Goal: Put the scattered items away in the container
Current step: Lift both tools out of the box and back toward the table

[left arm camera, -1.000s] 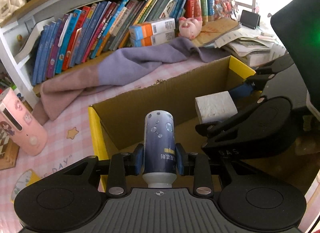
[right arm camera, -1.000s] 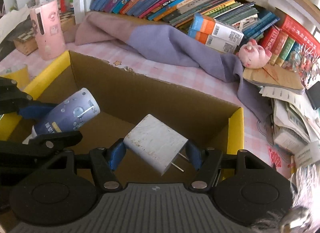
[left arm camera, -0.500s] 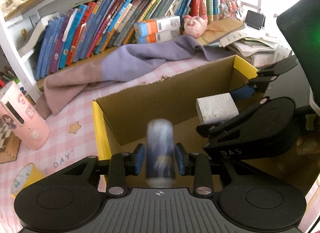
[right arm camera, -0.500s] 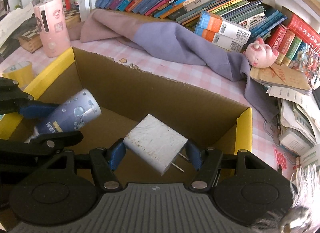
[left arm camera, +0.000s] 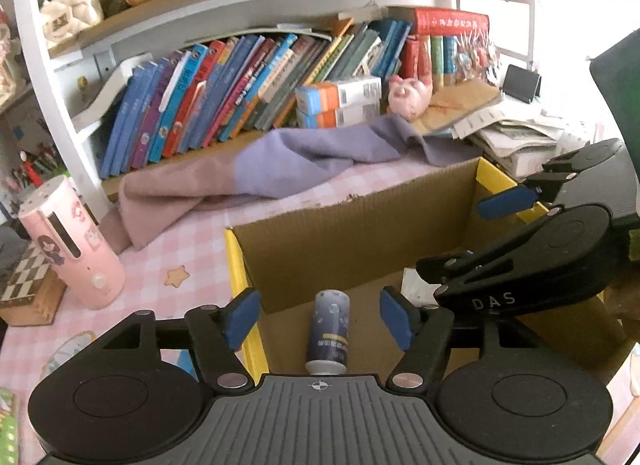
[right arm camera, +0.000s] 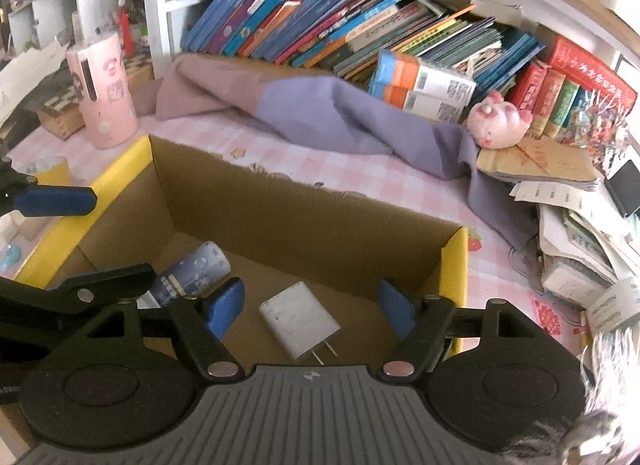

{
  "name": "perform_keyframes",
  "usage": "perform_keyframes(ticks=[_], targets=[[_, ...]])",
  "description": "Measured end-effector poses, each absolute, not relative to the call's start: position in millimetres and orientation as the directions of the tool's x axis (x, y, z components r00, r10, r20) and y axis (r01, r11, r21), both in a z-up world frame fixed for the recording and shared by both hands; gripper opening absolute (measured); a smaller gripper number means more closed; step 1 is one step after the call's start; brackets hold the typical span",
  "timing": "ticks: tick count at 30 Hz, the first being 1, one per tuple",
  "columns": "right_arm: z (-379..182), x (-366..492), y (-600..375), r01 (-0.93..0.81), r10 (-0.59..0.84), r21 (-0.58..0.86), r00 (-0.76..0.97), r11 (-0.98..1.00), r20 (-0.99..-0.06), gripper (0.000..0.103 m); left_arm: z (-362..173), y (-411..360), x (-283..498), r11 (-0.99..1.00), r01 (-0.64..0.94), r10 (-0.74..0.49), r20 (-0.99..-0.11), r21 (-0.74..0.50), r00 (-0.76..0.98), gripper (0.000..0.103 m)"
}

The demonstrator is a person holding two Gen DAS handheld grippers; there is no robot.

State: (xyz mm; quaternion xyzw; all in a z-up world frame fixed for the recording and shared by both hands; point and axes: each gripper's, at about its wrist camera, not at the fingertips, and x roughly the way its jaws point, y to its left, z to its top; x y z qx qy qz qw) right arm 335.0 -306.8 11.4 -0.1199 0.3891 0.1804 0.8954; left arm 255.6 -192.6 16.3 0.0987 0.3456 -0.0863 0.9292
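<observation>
Cardboard, brown inside with yellow-edged flaps, makes up the open box (right arm camera: 256, 201) that sits on a pink checked tablecloth (right arm camera: 340, 169); everything here is placed against that box. Beyond its left corner stands a pink cylindrical holder (right arm camera: 102, 97). Over its left flap hangs the left gripper (left arm camera: 320, 315), whose jaws have just been opening and now stand spread, with nothing pressed between the blue pads (left arm camera: 240, 317). Below them, on the box floor near the left wall, lies a blue-grey bottle (left arm camera: 329, 329) on its side, clear of both pads; the right wrist view shows it (right arm camera: 192, 277) partly behind a left gripper finger. Just right of the bottle, near the middle of the floor, a white charger plug (right arm camera: 298, 319) lies flat with its two prongs pointing toward the camera. The right gripper (right arm camera: 310, 307) hangs over it, its jaws also just opened and spread, touching nothing. Behind the box's far wall a mauve and purple cloth (right arm camera: 320, 113) is draped along a row of books (right arm camera: 320, 25). Past the far right corner sits a pink pig toy (right arm camera: 498, 123) beside a heap of papers (right arm camera: 576, 241).
</observation>
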Motion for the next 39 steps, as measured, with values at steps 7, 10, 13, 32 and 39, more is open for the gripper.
perform_keyframes(ticks=[7, 10, 13, 32, 39], targets=[[22.7, 319.9, -312.4, -0.390, 0.231, -0.070, 0.670, 0.918, -0.705, 0.073, 27.6, -189.9, 238.6, 0.972, 0.203, -0.087, -0.617, 0.120, 0.782, 0.077], [30.6, 310.0, -313.7, -0.373, 0.232, -0.065, 0.693, 0.925, -0.683, 0.074, 34.2, -185.8, 228.4, 0.976, 0.195, -0.096, -0.598, 0.102, 0.796, 0.079], [39.6, 297.1, -315.2, -0.351, 0.231, -0.054, 0.718, 0.935, -0.656, 0.074, 41.0, -180.2, 216.6, 0.978, 0.194, -0.114, -0.579, 0.077, 0.807, 0.084], [73.1, 194.2, -296.6, -0.163, 0.135, -0.009, 0.844, 0.987, -0.519, 0.079, 55.8, -130.5, 136.0, 0.956, 0.290, -0.232, -0.497, 0.042, 0.836, 0.090], [70.6, 150.7, -279.6, -0.085, 0.068, -0.012, 0.870, 0.996, -0.488, 0.079, 50.8, -106.1, 109.3, 0.946, 0.323, -0.267, -0.509, 0.021, 0.818, 0.090]])
